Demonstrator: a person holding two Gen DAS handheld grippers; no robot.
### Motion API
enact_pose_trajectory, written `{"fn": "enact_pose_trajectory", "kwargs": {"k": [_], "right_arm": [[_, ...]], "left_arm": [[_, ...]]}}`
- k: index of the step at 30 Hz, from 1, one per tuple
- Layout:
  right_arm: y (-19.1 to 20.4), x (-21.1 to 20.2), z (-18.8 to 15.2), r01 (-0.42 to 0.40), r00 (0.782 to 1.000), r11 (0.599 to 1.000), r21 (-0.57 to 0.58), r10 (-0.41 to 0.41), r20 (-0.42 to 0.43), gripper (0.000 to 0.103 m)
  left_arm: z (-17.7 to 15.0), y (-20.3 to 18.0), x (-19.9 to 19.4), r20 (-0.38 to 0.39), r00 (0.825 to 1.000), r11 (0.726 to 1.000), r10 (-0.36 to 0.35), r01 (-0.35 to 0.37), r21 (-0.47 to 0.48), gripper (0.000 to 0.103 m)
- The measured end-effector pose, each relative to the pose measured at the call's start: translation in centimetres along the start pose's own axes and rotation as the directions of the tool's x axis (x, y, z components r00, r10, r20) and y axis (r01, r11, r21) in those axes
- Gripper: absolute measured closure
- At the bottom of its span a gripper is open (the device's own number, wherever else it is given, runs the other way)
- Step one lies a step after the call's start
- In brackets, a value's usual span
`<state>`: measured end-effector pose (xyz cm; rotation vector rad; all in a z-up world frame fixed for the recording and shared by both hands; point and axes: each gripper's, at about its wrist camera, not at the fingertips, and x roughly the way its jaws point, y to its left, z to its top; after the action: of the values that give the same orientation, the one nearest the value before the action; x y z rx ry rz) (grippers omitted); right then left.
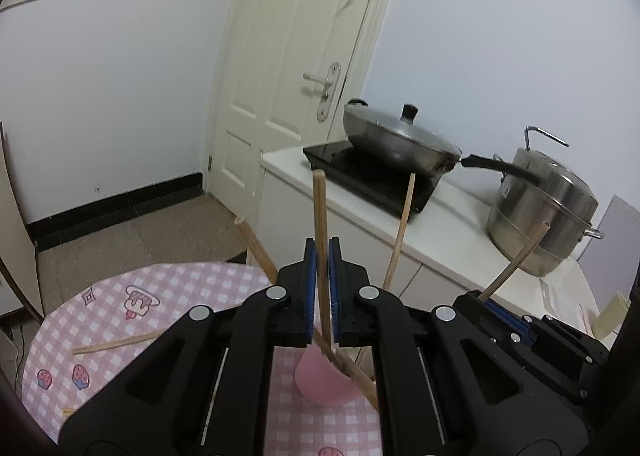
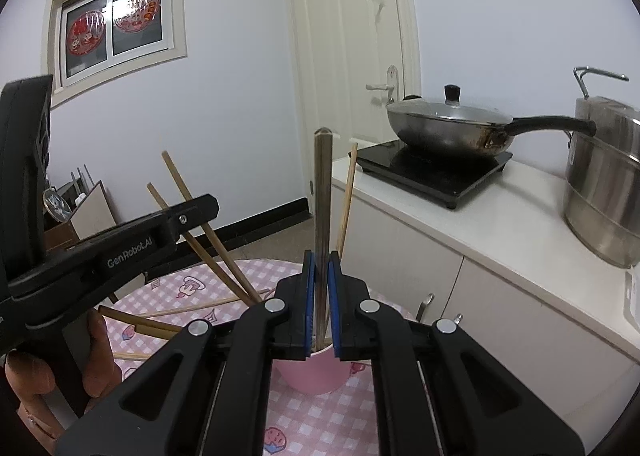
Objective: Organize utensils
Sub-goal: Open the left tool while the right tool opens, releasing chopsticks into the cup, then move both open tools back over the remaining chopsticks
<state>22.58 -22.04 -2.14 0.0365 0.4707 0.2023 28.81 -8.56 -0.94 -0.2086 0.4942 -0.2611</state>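
Left wrist view shows the left gripper (image 1: pixel 322 288) pinching a pale wooden chopstick (image 1: pixel 320 232) upright between its blue pads, its lower end reaching down toward the pink cup (image 1: pixel 320 384) just below the jaws. Holding it near vertical looks meant to let it slide straight into the cup's mouth, where other chopsticks already lean. Right wrist view shows the right gripper (image 2: pixel 321 296) clamped on a darker, greyish stick (image 2: pixel 323 196), likewise upright, directly above the same cup (image 2: pixel 312 376). More loose chopsticks (image 2: pixel 192 310) lie on the pink checked tablecloth (image 2: pixel 304 424), left of that gripper. Each stick is slim, straight and square-ended.
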Motion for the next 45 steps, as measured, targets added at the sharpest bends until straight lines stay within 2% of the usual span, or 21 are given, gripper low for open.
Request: {"fn": "enact_pose_trajectory", "kwargs": {"k": [4,6,7,8,9,10,11,19,26,31,35,40,45], "right_arm": [[-0.1,-0.6,0.0,0.002,1.000,1.000,0.022,-0.002,-0.003,0.096],[-0.1,-1.0,0.1,0.003,1.000,0.999,0.032,-0.003,-0.001,0.093],[-0.1,-1.2,0.0,0.004,1.000,0.999,0.033,-0.004,0.000,0.088],[0.0,-1.6,0.0,0.006,1.000,0.999,0.038,-0.006,0.003,0.083],[0.0,-1.8,0.1,0.005,1.000,0.999,0.042,-0.005,0.007,0.080],[0.1,-2.2,0.1,0.003,1.000,0.999,0.046,-0.004,0.010,0.079],[0.1,-2.4,0.1,0.002,1.000,0.999,0.047,-0.003,0.012,0.079],[1.2,-5.4,0.0,0.000,0.999,0.999,0.051,-0.002,0.041,0.077],[2.1,-9.1,-1.2,-0.007,0.998,0.999,0.054,0.004,0.065,0.073],[2.8,-11.5,-3.5,-0.015,0.998,0.998,0.064,0.011,0.054,0.071],[3.3,-12.8,-5.9,-0.015,1.000,0.996,0.087,0.013,0.028,0.068],[4.5,-13.6,-9.5,-0.025,0.999,0.994,0.105,0.028,-0.023,0.068],[5.0,-13.9,-12.2,0.009,0.998,0.993,0.122,-0.001,-0.066,0.068]], "left_arm": [[0.2,-0.1,-0.5,-0.017,1.000,1.000,-0.020,0.021,0.015,0.096],[0.3,-0.1,-1.0,-0.023,0.999,0.999,-0.025,0.026,0.024,0.096],[0.3,-0.1,-1.3,-0.027,0.999,0.999,-0.031,0.031,0.027,0.092],[0.3,-0.2,-1.6,-0.028,0.999,0.999,-0.034,0.034,0.029,0.078],[0.3,-0.2,-2.1,-0.022,0.999,0.999,-0.036,0.037,0.031,0.070],[0.3,-0.1,-2.4,-0.016,0.999,0.999,-0.044,0.044,0.028,0.048],[0.3,0.0,-3.1,-0.002,0.999,0.999,-0.048,0.048,0.026,0.045],[0.1,0.3,-6.9,0.027,0.999,0.999,-0.023,0.022,0.043,0.045],[-1.7,0.5,-11.6,0.042,0.999,0.994,0.002,-0.007,0.112,0.043],[-4.3,1.2,-14.5,-0.006,1.000,0.986,-0.017,0.018,0.165,0.042],[-7.2,1.8,-15.9,-0.077,0.996,0.977,-0.045,0.060,0.205,0.042],[-11.5,1.7,-16.7,-0.163,0.985,0.956,-0.060,0.104,0.275,0.042],[-15.9,0.8,-17.0,-0.245,0.965,0.932,-0.091,0.169,0.321,0.042]]}}
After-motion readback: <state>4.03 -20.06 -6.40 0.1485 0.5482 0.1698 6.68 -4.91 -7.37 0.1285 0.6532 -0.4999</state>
